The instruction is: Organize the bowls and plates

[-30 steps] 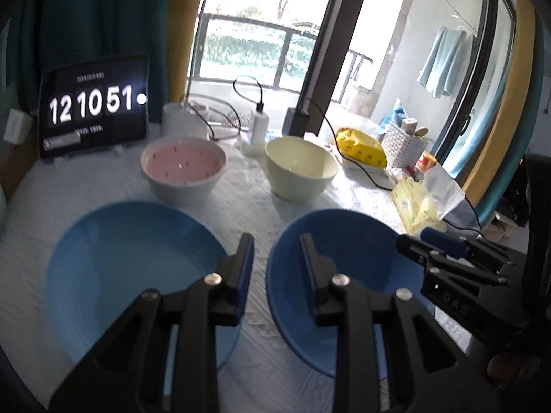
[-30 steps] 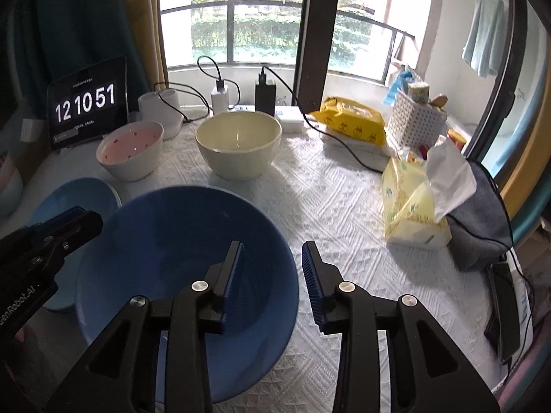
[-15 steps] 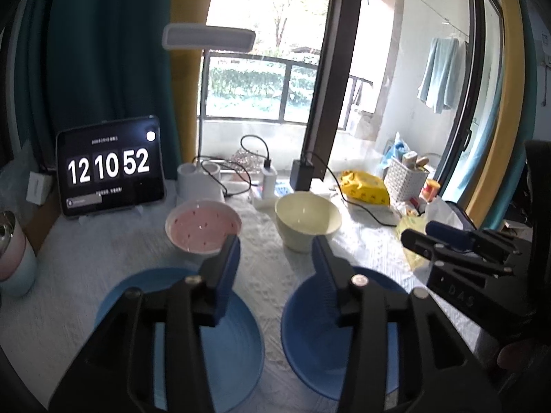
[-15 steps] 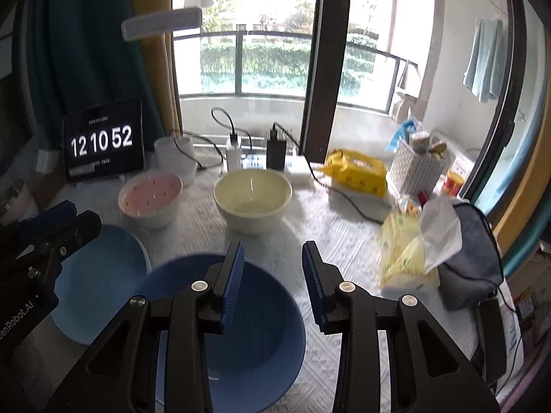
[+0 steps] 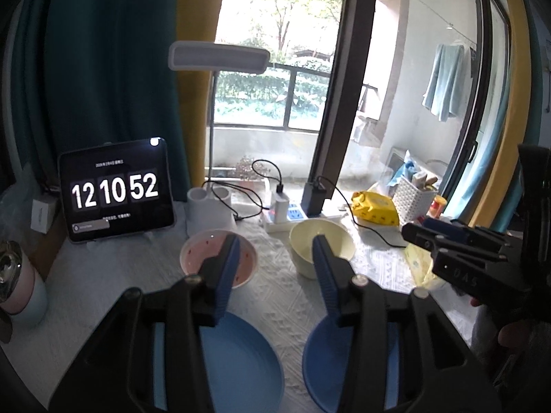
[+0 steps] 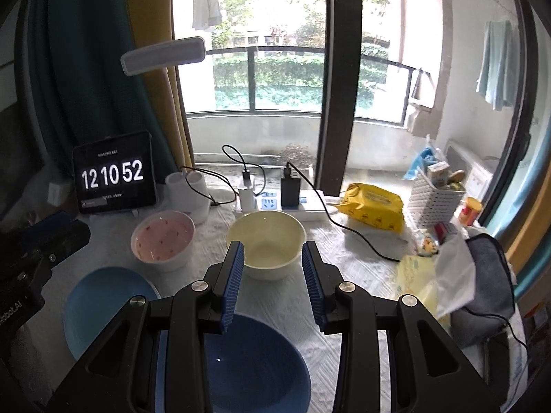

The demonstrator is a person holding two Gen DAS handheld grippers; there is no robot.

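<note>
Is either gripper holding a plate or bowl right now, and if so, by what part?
Nothing is held. The left gripper and the right gripper are both open and empty above the table.

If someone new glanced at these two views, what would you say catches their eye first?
Probably the tablet clock glowing at the table's back left, against the dark curtain. Next, the four dishes on the white cloth: a pink bowl and a cream bowl behind, a light blue plate and a dark blue bowl in front.
</note>
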